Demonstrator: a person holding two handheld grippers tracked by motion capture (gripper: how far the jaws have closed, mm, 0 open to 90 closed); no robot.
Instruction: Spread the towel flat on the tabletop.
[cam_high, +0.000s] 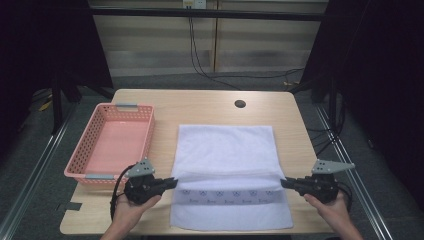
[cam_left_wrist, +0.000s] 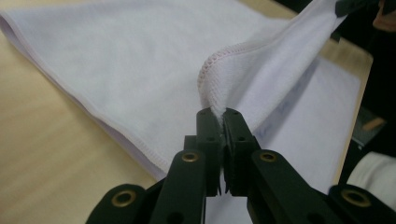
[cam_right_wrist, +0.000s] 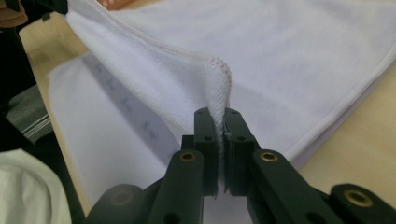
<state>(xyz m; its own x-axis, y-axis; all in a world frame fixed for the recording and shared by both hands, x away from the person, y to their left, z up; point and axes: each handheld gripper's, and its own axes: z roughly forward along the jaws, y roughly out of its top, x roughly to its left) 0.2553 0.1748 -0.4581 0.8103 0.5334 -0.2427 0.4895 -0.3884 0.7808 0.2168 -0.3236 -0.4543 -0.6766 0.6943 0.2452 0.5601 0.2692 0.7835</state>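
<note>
High view: left hand-held gripper (cam_high: 173, 181) and right hand-held gripper (cam_high: 283, 183) each pinch a towel (cam_high: 225, 150) corner above the table (cam_high: 200, 107).

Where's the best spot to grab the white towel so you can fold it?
Best by its stitched corners, one from each side, since the towel lies flat and wide. The left gripper and right gripper are each shut on a corner of that edge, holding it stretched between them.
</note>
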